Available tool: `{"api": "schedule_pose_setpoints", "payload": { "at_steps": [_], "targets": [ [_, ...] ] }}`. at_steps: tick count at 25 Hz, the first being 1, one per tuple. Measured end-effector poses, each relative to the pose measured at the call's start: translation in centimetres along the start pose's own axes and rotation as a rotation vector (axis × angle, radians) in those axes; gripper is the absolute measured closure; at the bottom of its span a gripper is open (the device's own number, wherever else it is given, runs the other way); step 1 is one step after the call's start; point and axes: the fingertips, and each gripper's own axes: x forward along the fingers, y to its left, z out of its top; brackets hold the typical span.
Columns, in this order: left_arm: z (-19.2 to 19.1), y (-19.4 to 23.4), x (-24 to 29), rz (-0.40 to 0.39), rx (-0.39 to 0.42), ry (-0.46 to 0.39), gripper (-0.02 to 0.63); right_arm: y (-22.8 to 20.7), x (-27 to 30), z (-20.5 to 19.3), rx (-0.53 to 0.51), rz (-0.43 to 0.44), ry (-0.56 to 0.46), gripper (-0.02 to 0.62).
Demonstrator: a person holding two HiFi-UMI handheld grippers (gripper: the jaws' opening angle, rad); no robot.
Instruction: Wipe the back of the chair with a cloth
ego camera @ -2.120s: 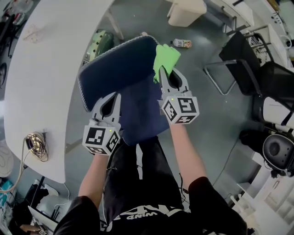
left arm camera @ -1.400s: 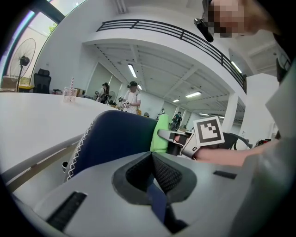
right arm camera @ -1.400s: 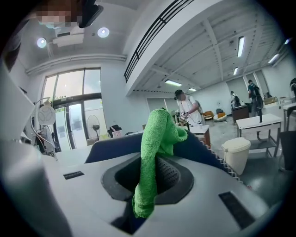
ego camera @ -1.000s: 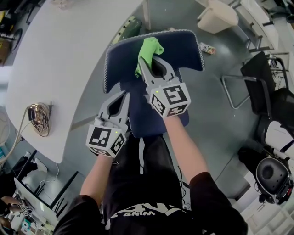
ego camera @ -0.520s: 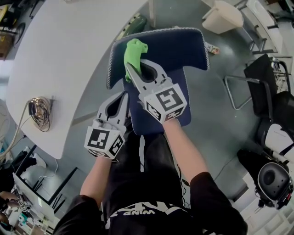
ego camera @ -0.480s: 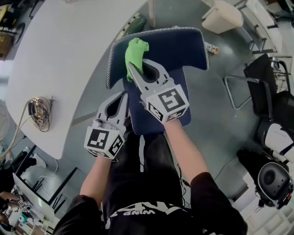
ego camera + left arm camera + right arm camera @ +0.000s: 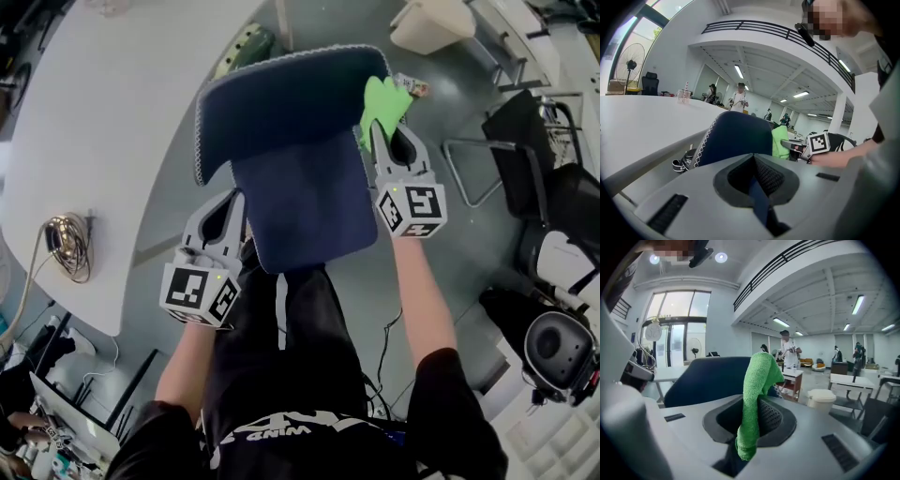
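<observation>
The navy chair has its back (image 7: 281, 98) at the top of the head view and its seat (image 7: 305, 206) below it. My right gripper (image 7: 376, 128) is shut on a bright green cloth (image 7: 382, 101), which lies against the right end of the chair back. In the right gripper view the cloth (image 7: 758, 376) hangs from the shut jaws, with the chair back (image 7: 710, 378) just behind. My left gripper (image 7: 238, 197) is shut, its tips at the seat's left edge. The left gripper view shows the chair back (image 7: 733, 138), the cloth (image 7: 779, 143) and the right gripper (image 7: 794, 145).
A large white table (image 7: 103, 141) curves along the left, with a coil of cable (image 7: 61, 234) on it. A cream bin (image 7: 427, 21) and a small bottle (image 7: 410, 86) sit beyond the chair. Black chairs (image 7: 525, 150) stand at the right. The person's dark-clothed legs are under the seat.
The right gripper swept the cloth leftward along the chair back, then back to its right end. The left gripper stayed by the seat's left edge.
</observation>
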Motion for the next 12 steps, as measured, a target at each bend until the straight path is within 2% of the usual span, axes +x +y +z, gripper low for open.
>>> {"api": "schedule_pose_setpoints", "payload": {
  "at_steps": [3,6,9,12],
  "targets": [
    [-0.1,-0.3,0.3,-0.009,0.008,0.009,0.607,-3.1,-1.4,-2.5,0.001,-0.099,0.026,0.543],
    [-0.1,-0.4,0.8,-0.012,0.018,0.016,0.607,-4.3,-1.3,-4.6,0.042,-0.156,0.035,0.543],
    [-0.1,-0.7,1.2,-0.013,0.026,0.018,0.607,-4.5,0.3,-5.8,0.091,-0.168,0.025,0.543],
    [-0.2,-0.7,1.4,-0.003,0.017,0.022,0.607,-3.6,2.8,-5.9,0.098,-0.141,0.020,0.543]
  ]
}}
